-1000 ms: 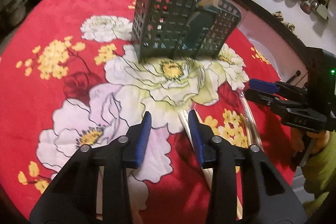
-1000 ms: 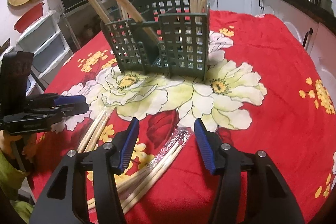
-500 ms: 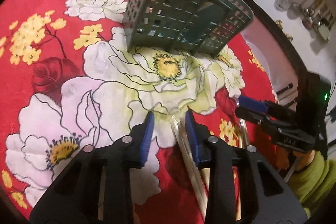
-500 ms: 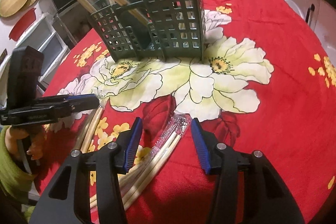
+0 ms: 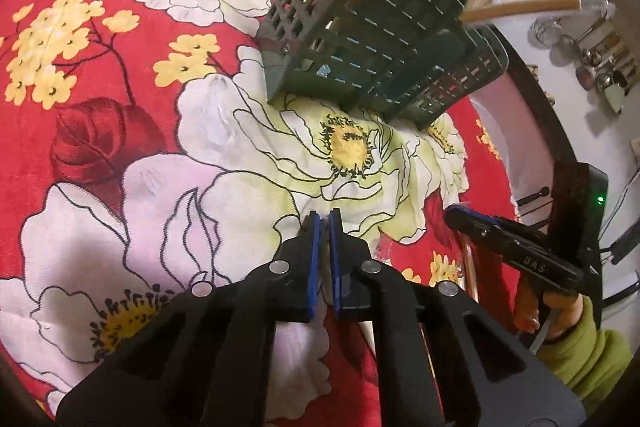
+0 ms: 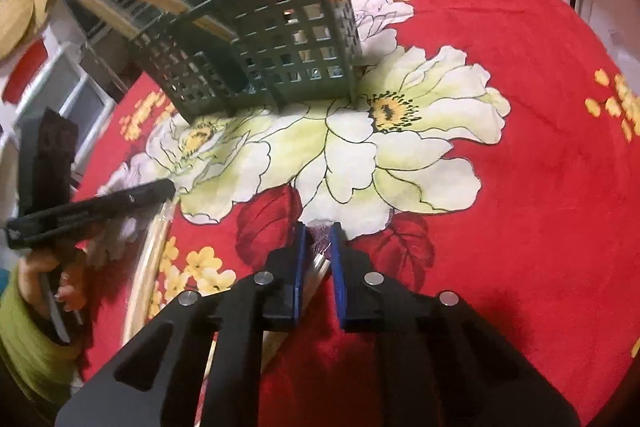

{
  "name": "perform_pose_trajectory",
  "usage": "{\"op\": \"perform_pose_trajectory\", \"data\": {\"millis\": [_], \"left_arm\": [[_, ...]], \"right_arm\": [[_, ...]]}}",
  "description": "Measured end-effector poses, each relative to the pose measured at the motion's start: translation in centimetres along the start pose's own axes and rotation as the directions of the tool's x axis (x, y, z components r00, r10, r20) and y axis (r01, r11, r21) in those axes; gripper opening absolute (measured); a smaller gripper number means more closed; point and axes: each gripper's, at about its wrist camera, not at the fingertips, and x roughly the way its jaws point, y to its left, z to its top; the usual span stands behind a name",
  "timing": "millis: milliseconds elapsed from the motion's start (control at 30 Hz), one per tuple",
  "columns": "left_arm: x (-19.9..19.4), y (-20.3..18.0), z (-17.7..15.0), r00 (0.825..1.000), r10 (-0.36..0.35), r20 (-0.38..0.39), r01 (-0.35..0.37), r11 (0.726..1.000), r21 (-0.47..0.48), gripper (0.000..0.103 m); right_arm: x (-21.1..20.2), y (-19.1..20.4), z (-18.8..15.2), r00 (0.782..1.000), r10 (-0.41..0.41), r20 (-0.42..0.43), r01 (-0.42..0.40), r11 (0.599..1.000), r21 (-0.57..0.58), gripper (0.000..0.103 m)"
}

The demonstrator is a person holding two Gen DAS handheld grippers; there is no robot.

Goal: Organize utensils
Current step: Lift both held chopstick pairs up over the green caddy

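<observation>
Left wrist view: left gripper [image 5: 325, 227] is fully closed on a wrapped chopstick pair [image 5: 366, 331] lying on the tabletop [image 5: 100, 39]. Right gripper [image 6: 318, 233], jaws closing, pinches another wrapped pair [image 6: 316, 267]. Lift each level, tip upright, then lower into the green caddy [image 6: 280, 43].

Both wrist views look steeply down, close, sharing the green caddy [image 5: 384, 27].

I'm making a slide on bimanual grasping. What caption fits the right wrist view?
Right gripper closing on wrapped chopsticks lying on the floral tablecloth, green utensil basket beyond.
</observation>
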Motion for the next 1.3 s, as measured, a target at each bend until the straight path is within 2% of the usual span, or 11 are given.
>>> {"op": "perform_pose_trajectory", "data": {"millis": [200,333,500,733,967,1300], "left_arm": [[-1.8,-0.5,0.4,0.999,-0.014,0.031,0.013,1.0,0.026,0.002],[-4.5,-1.6,1.0,0.995,-0.034,0.094,0.029,0.998,0.063,0.002],[-8.0,-3.7,2.0,0.98,-0.076,0.184,0.056,0.992,0.112,0.001],[-11.5,-7.4,3.3,0.952,-0.13,0.276,0.073,0.975,0.209,0.001],[-13.5,-11.1,4.6,0.926,-0.169,0.339,0.065,0.952,0.298,0.001],[-16.2,-13.8,6.5,0.885,-0.205,0.417,0.047,0.932,0.359,0.001]], "right_arm": [[-2.2,0.1,1.3,0.997,0.029,0.065,-0.028,0.999,-0.019,0.008],[-4.4,0.9,2.2,0.99,0.055,0.132,-0.047,0.997,-0.063,0.007],[-7.4,2.6,3.5,0.971,0.078,0.225,-0.048,0.99,-0.135,0.006],[-10.5,5.3,4.8,0.939,0.096,0.331,-0.024,0.977,-0.214,0.005],[-13.2,7.8,5.8,0.894,0.114,0.433,0.019,0.957,-0.289,0.005],[-15.7,9.1,7.7,0.841,0.135,0.524,0.047,0.946,-0.32,0.005]]}}
